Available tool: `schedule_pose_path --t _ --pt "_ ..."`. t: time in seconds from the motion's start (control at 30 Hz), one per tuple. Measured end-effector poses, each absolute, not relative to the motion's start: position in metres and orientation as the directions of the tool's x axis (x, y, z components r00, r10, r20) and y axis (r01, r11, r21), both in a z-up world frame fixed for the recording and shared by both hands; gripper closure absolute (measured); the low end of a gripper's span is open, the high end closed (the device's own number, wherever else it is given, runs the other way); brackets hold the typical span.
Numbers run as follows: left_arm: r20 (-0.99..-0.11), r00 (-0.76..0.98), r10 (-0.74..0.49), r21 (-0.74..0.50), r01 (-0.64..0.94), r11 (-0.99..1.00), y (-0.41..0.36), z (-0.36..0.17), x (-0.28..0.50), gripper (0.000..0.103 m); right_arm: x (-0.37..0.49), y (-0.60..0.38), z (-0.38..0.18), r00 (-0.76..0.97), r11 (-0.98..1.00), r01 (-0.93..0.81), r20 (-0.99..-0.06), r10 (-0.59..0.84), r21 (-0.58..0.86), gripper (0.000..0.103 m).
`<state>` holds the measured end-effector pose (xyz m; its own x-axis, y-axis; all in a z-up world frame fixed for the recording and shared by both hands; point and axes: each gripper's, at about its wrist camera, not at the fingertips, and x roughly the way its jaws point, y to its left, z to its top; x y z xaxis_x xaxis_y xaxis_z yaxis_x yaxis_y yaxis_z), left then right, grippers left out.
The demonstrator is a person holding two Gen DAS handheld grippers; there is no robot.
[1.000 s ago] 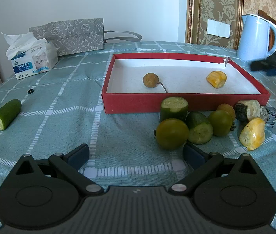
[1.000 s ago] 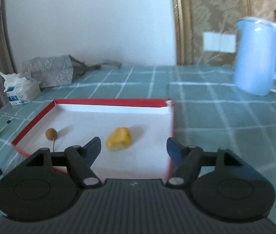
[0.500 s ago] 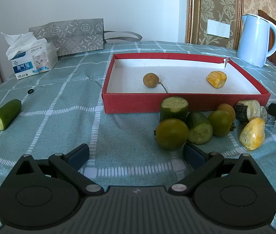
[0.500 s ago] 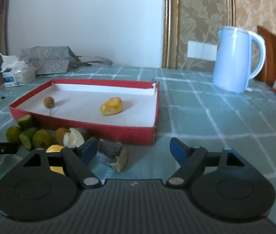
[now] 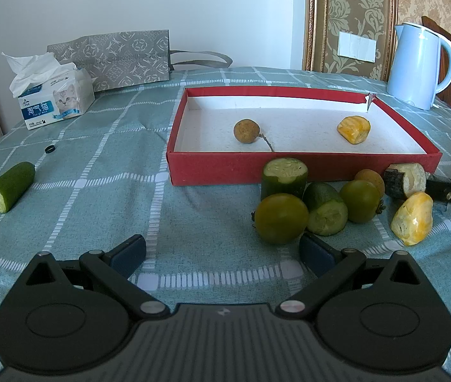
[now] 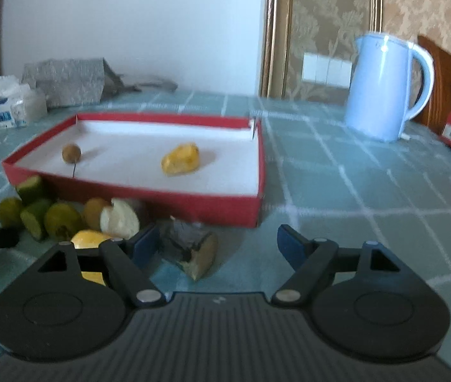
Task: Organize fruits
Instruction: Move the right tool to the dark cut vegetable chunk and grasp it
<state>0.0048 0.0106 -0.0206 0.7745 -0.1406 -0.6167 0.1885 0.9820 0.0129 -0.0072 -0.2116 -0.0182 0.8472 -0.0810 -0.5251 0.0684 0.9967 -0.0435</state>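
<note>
From the left wrist, the left gripper (image 5: pixel 222 251) hangs low over the checked tablecloth (image 5: pixel 98 191) with its jaws spread wide and nothing between them. Just ahead lies a heap of fruit (image 5: pixel 330 200) against the front wall of the red box (image 5: pixel 225 168); inside sit a brown fruit (image 5: pixel 246 130) and a yellow piece (image 5: pixel 353 129).

From the right wrist, the right gripper (image 6: pixel 217 243) also gapes wide, holding nothing, its left finger just beside a dark-skinned chunk (image 6: pixel 190 251). A blue kettle (image 6: pixel 381 86) stands well behind.
</note>
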Motion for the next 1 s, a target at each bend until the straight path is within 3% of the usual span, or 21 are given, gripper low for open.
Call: schedule_pose_path --t 0.13,0.2,0.27,0.43,0.67,0.77,0.83,1.0 --pt "-0.617 0.775 -0.141 0.013 0.189 0.982 0.011 -0.021 0.005 0.0 -0.004 -0.212 -0.02 0.845 0.995 0.091 -0.526 -0.102 -0.047 0.027" --pt "-0.617 0.775 -0.141 0.013 0.188 0.982 0.011 -0.021 0.005 0.0 0.0 -0.215 -0.023 0.827 0.997 0.075 -0.557 -0.076 -0.025 0.042" --pt "-0.617 0.775 -0.141 0.013 0.188 0.982 0.011 -0.021 0.005 0.0 0.002 -0.219 -0.025 0.814 0.998 0.068 -0.579 -0.051 0.008 0.046" --pt "-0.613 0.776 -0.146 0.004 0.188 0.982 0.012 -0.021 0.004 0.0 -0.003 -0.225 -0.025 0.819 0.995 0.098 -0.568 -0.075 0.011 0.071" --pt "-0.562 0.81 -0.168 -0.048 0.171 0.984 0.023 -0.016 -0.005 0.0 -0.002 -0.226 -0.024 0.817 0.996 0.093 -0.572 -0.073 0.005 0.07" --pt "-0.551 0.816 -0.175 -0.027 0.192 0.981 0.019 -0.014 -0.008 0.0 -0.002 -0.226 -0.024 0.817 0.996 0.09 -0.573 -0.07 0.006 0.068" --pt "-0.545 0.819 -0.176 -0.003 0.208 0.978 0.012 -0.014 -0.01 0.0 -0.001 -0.224 -0.025 0.815 0.997 0.073 -0.576 -0.061 -0.002 0.06" --pt "-0.527 0.837 -0.147 0.107 0.238 0.965 -0.014 -0.012 -0.009 0.0 -0.001 -0.223 -0.025 0.815 0.998 0.068 -0.577 -0.056 -0.001 0.06"
